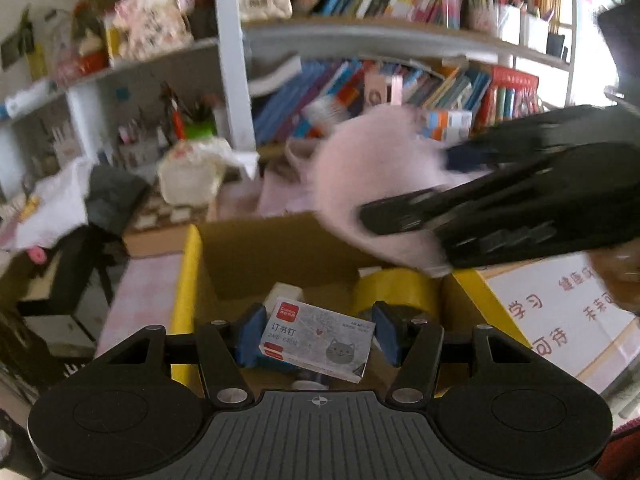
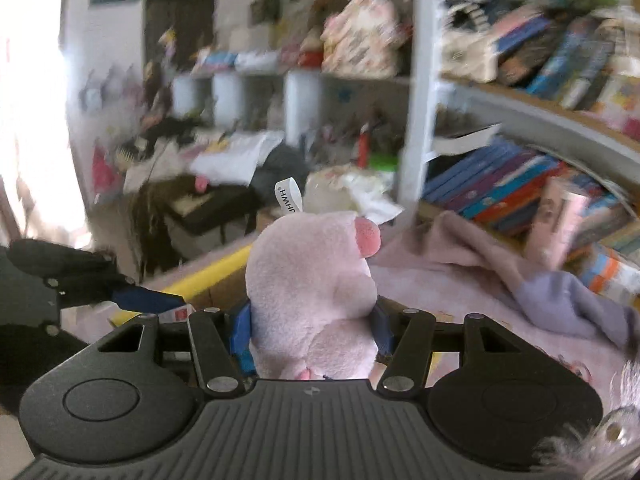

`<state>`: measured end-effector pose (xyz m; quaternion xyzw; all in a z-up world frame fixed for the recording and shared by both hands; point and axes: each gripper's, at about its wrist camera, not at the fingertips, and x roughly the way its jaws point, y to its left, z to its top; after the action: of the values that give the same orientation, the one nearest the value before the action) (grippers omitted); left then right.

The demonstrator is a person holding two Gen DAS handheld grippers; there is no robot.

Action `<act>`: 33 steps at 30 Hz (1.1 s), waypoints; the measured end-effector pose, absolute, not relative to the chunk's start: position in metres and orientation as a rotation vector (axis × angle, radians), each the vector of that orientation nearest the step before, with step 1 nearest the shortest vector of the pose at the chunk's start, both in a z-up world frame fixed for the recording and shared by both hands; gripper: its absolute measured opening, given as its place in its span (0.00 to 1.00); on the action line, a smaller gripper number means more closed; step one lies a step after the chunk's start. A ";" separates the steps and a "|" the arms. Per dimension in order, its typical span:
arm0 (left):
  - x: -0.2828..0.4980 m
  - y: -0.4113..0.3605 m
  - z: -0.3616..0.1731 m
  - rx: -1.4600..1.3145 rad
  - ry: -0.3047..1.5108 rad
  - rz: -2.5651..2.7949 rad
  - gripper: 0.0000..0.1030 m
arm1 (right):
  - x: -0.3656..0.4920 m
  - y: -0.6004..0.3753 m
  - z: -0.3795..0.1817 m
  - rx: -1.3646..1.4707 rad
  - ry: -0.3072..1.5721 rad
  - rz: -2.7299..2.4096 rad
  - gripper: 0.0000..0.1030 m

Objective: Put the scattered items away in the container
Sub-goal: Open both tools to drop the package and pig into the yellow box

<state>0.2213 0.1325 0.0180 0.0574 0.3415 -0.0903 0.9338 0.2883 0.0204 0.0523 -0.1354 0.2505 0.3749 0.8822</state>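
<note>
The staple box (image 1: 318,340) sits right between the blue pads of the left gripper (image 1: 318,338), tilted, one end lower on the right. The left pad presses its short end; on the right the pad is at the box's far corner, so the gripper reads as clamped on it, jaws part-way apart. It hangs over the cardboard box (image 1: 192,264), an open carton with yellow-taped edges. Down inside lie a yellow roll of tape (image 1: 400,288) and a small white block (image 1: 282,294).

Over on the right, the right gripper (image 2: 314,334) has the pink plush toy (image 2: 316,280) squeezed between its blue pads, jaws part-way apart around the soft body. The toy is fuzzy, rounded, with a darker pink nub up top and a white fabric tag (image 2: 289,196) standing off its far side. In the left wrist view that plush (image 1: 360,184) floats blurred above the carton's far right corner, black fingers (image 1: 460,208) reaching in from the right.

Beneath is a pink fleecy cloth (image 2: 460,264) on the desk, rumpled. Behind, shelves packed with books (image 1: 400,88), all smeared.
</note>
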 end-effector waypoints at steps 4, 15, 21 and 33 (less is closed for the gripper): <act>0.239 0.126 0.002 0.145 0.759 -0.190 0.56 | 0.325 0.050 0.027 -0.385 0.595 0.840 0.53; 0.251 0.126 -0.019 0.112 0.837 -0.169 0.56 | 0.356 0.077 -0.013 -0.482 0.720 0.828 0.56; 0.250 0.131 -0.015 0.086 0.810 -0.135 0.77 | 0.346 0.069 -0.002 -0.434 0.660 0.805 0.72; 0.182 0.129 0.039 0.066 0.596 -0.131 0.87 | 0.271 -0.005 0.063 -0.202 0.457 0.626 0.76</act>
<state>0.1816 0.1295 0.0393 0.0327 0.2932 -0.0644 0.9533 0.2714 -0.0053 0.0625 -0.0982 0.2225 0.3049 0.9208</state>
